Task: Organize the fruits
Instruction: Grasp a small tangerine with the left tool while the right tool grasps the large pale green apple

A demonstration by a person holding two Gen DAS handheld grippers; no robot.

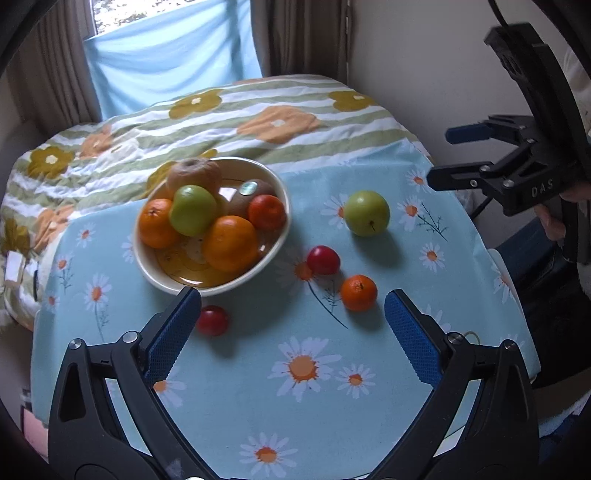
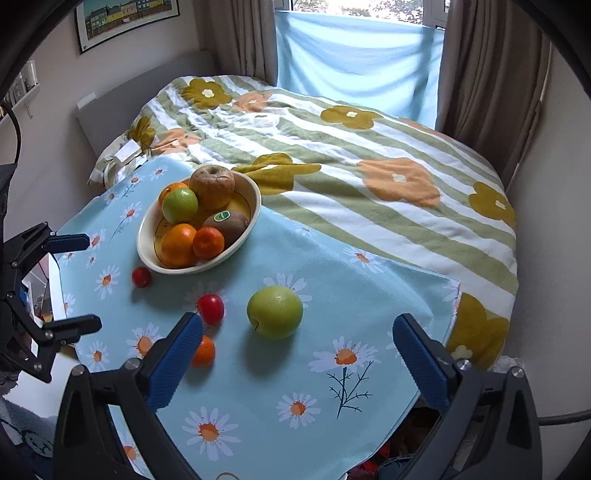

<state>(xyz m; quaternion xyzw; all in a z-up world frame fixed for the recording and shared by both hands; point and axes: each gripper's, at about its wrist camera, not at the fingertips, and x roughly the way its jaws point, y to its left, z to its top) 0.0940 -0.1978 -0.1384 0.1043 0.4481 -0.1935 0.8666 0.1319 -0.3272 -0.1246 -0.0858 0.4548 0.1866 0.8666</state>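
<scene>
Both the left gripper (image 1: 291,314) and right gripper (image 2: 297,343) hover spread and empty; beside the cream oval ceramic bowl (image 1: 275,243), the loose green apple (image 2: 275,312) seems next to collect.

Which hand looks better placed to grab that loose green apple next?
Probably the right hand-held gripper: open, with the green apple just ahead between its fingers. The left hand-held gripper is nearer the small red fruit.

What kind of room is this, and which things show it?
Most likely a bedroom at home: a bed under a striped flower duvet, curtains at a window, and a framed picture on the wall. The fruit bowl sits on a daisy cloth.
</scene>
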